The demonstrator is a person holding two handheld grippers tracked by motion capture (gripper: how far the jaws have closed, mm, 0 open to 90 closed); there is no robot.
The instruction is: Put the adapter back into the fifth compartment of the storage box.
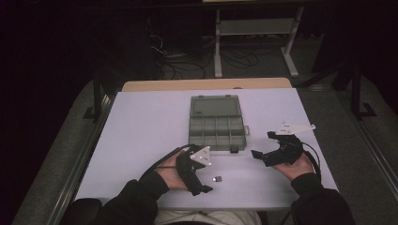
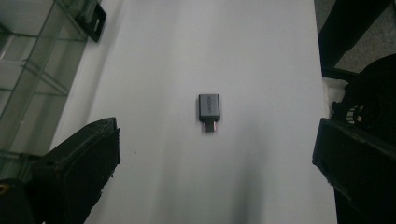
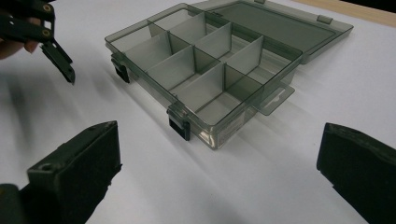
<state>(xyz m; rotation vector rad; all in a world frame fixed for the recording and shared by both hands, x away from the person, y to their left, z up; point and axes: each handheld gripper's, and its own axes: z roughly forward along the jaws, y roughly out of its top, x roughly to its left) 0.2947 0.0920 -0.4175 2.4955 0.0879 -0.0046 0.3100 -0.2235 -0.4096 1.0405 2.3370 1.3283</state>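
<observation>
Left gripper (image 1: 202, 177) sits at the near-left of the white table (image 1: 141, 136), held in the person's left hand (image 1: 170, 174), jaws spread wide with nothing between them. In the left gripper view its two black jaws stand far apart at the bottom corners, and the small grey USB adapter (image 2: 209, 112) lies flat on the table ahead of them, centred in the gap but well clear of both jaws. In the high view the adapter (image 1: 217, 178) lies just to the right of the left gripper, near the table's front edge, apart from the box. The clear compartment box (image 1: 217, 125) sits mid-table with its lid folded flat open behind it; the compartments I can see look empty. Right gripper (image 1: 265, 146) hovers at the right, just beside the box's near right corner, jaws also wide apart and holding nothing; in the right gripper view it faces the box (image 3: 205, 70). Judgement: early stage. Box is open and ready, adapter not yet picked up. Left to do, likely: close on the adapter, carry it over, drop it into a compartment.
</observation>
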